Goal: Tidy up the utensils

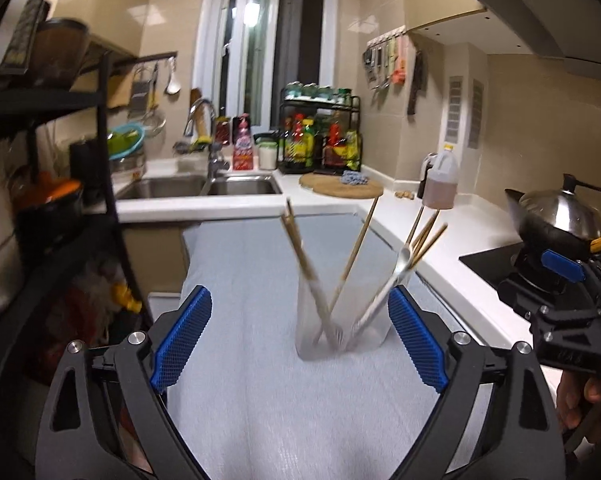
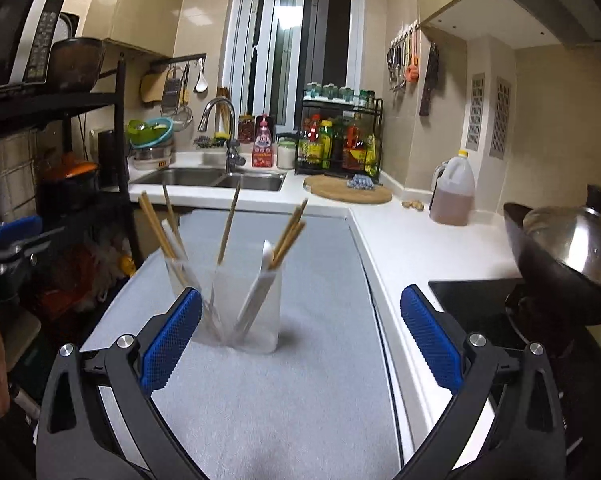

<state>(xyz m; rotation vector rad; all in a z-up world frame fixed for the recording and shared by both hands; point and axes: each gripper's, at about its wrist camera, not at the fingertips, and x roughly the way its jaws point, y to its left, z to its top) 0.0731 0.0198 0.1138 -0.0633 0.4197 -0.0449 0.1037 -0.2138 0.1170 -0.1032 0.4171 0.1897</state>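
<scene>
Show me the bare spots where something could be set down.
Free: the grey mat in front of the clear cup, and white counter between mat and stove. Crowded: around the sink and bottle rack.

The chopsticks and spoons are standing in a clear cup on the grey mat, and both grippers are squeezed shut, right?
Not quite. The chopsticks and spoons do stand in the clear cup on the grey mat, but both grippers are open. The left gripper shows wide-apart fingers in the left wrist view, the right gripper in the right wrist view.
</scene>
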